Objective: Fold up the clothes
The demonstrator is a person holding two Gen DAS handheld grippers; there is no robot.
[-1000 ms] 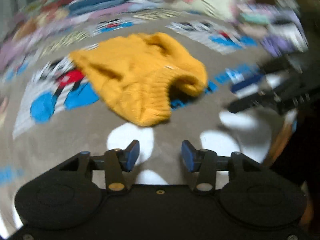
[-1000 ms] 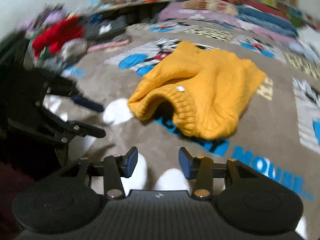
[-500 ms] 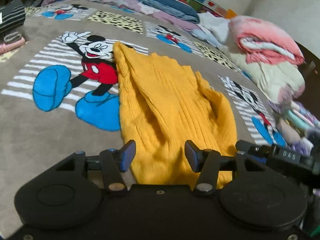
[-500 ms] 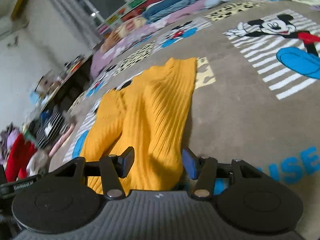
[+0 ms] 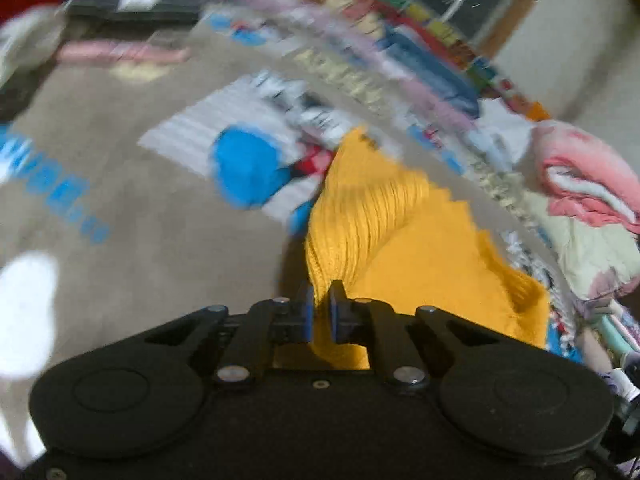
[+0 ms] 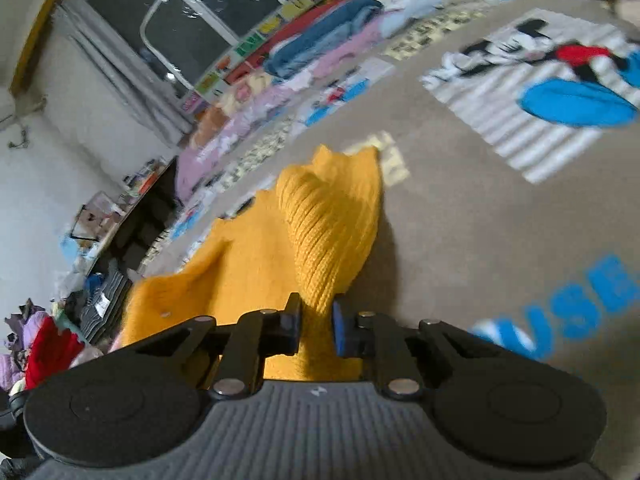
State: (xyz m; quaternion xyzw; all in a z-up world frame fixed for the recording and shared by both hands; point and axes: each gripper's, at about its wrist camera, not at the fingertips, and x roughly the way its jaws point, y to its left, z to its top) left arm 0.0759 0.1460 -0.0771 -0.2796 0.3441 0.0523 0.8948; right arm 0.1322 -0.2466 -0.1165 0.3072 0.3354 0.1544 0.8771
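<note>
A yellow ribbed knit sweater (image 5: 404,240) lies on a grey Mickey Mouse blanket (image 5: 132,220). My left gripper (image 5: 319,312) is shut on the sweater's near edge, and the fabric rises in a ridge from its fingers. In the right wrist view the same sweater (image 6: 280,248) stretches away from me, and my right gripper (image 6: 316,322) is shut on its other near corner, lifting a fold. Both gripped corners are raised off the blanket (image 6: 460,220).
Folded clothes and bedding are stacked along the far edge (image 5: 420,64) under a dark window (image 6: 208,12). A pink and cream pile (image 5: 588,200) sits at the right. A red garment (image 6: 48,348) and dark items lie at the left by a low shelf.
Both grippers have closed on the sweater's near edge, where they were open half a second ago. The held corners are now lifted, and both views have swung.
</note>
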